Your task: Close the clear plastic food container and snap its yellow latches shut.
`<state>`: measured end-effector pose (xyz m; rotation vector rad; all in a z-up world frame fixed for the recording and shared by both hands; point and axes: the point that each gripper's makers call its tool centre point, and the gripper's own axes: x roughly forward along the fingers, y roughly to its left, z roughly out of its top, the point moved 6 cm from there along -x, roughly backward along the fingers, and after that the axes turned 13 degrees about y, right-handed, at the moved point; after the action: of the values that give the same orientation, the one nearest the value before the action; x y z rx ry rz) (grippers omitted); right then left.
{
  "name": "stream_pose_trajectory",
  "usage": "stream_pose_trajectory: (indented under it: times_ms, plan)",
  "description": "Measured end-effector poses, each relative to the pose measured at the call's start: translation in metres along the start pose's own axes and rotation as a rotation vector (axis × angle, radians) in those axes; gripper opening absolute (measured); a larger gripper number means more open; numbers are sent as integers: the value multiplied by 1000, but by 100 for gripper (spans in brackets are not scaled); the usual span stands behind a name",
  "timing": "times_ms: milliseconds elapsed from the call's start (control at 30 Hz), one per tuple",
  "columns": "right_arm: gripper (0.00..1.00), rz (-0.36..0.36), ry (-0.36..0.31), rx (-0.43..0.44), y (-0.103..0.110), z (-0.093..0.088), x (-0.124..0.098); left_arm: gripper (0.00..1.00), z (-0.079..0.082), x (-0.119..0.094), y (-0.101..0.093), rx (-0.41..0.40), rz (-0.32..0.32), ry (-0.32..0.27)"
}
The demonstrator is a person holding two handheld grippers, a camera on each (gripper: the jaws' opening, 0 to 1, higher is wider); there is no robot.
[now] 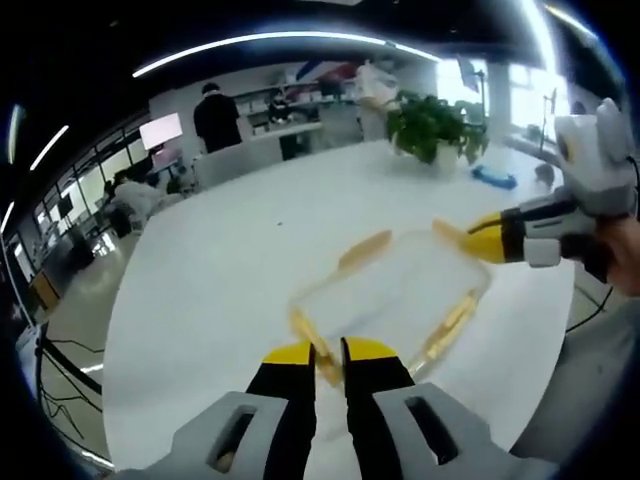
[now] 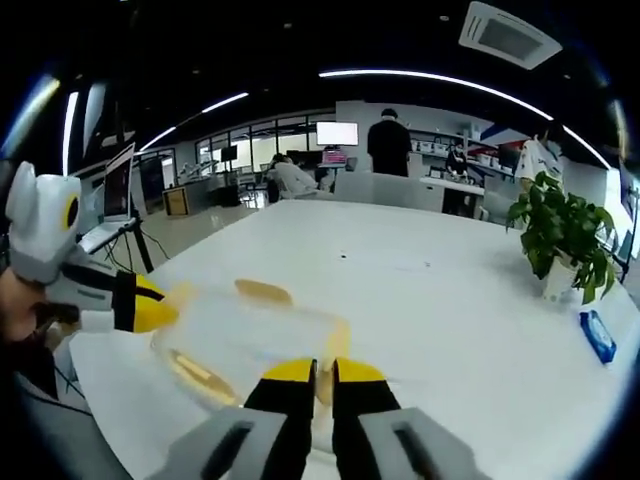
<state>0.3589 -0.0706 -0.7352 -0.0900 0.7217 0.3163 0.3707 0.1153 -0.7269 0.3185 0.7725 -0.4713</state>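
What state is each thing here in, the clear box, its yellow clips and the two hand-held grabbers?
Clear plastic container: lid on, resting flat on the white table.
Yellow latches: the far one sticks outward, not snapped down.
Left gripper: jaws nearly together, pinching a latch at the near edge.
Right gripper: jaws nearly together on another latch.
Potted plant: upright.

The clear plastic food container (image 1: 395, 295) lies flat on the white table, lid on, its yellow latches (image 1: 365, 247) sticking outward.
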Motion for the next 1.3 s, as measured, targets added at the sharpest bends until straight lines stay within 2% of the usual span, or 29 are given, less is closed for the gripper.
stream_pose_trajectory:
  times_ms: [633,1300]
  plan:
    - [1,-32,20,8,-22,-5,-2,6,10,15,-14,-16,-37,-17]
    - [1,-71,31,8,-41,-10,-5,6,19,24,-31,11,-79,-25]
